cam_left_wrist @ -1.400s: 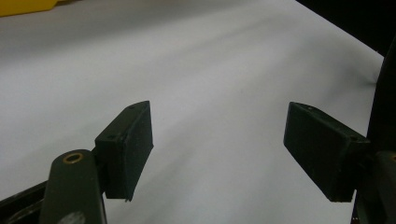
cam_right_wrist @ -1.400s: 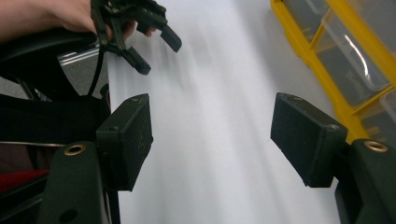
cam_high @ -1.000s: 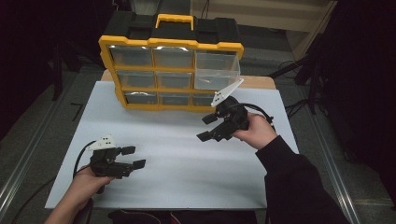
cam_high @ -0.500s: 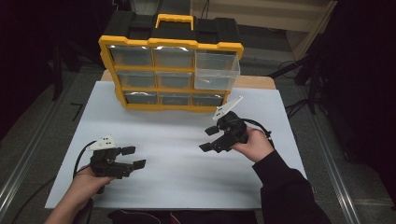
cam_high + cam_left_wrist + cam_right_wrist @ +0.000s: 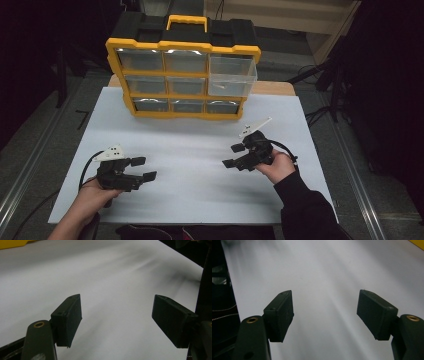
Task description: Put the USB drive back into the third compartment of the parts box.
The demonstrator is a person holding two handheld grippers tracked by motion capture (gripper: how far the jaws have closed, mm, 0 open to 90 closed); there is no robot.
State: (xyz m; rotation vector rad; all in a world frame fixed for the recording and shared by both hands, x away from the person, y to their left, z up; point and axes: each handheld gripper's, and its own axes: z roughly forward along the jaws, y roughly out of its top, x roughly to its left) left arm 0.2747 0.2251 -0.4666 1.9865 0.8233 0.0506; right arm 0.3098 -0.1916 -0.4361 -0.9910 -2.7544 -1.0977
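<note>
A yellow and black organizer case [image 5: 182,80] with clear drawers stands upright at the back of the white table [image 5: 190,150]; its upper right drawer [image 5: 231,75] sticks out toward me. My left gripper [image 5: 143,168] rests low over the table's front left, open, nothing between its jaws. My right gripper [image 5: 234,155] sits low at the front right, pointing left, open and empty as well. In the left gripper view the pads [image 5: 67,320] frame bare white table. The right gripper view shows the same between its pads [image 5: 280,315].
The white sheet ends near the front edge by my forearms. A wooden strip of table [image 5: 272,88] shows behind the case at the right. Cables [image 5: 320,112] lie on the dark floor to the right.
My right gripper has come down and toward me from just in front of the case to low over the table. The left gripper has stayed put.
</note>
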